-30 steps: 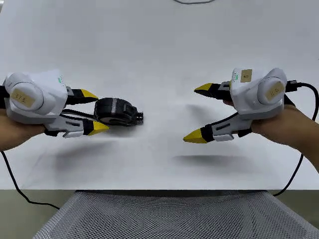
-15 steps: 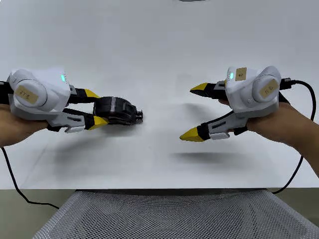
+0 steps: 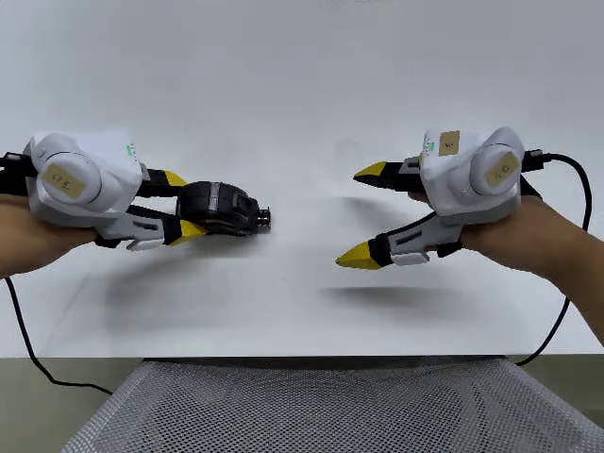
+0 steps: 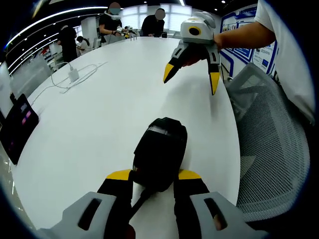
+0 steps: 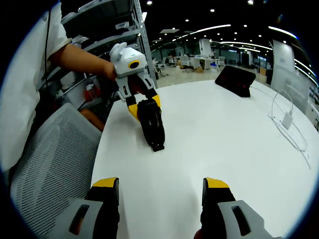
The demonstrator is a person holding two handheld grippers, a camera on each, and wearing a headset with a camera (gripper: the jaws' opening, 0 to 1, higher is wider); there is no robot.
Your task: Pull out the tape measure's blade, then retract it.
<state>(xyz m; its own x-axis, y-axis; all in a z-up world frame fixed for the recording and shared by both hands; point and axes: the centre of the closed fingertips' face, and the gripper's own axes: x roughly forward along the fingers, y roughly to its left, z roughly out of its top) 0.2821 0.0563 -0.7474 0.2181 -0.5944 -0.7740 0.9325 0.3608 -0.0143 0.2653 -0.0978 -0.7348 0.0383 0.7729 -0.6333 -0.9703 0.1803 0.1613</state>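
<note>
- My left gripper (image 4: 154,174) is pinching the tape measure (image 4: 160,152): in the left gripper view both yellow tips press against the sides of the black case at its rear end.
- The tape measure lies on the white table (image 3: 302,85), left of centre in the head view, with its case resting on the surface.
- The blade's hook end (image 3: 267,219) sits at the mouth of the case and points toward my right gripper (image 3: 351,217).
- My right gripper hovers just above the table with its tongs spread wide and nothing between them.
- It is well apart from the tape measure, with bare tabletop between the two.
- In the right gripper view the two yellow tips frame the black case from a distance, and the left gripper is holding it from behind.
- The two grippers face each other across the table at about the same height.
- A grey mesh chair back (image 3: 311,406) sits below the table's near edge.
- Farther along the table I see a dark tablet (image 5: 237,79) and a white charger with its cable (image 4: 75,74), both well away from the work.
</note>
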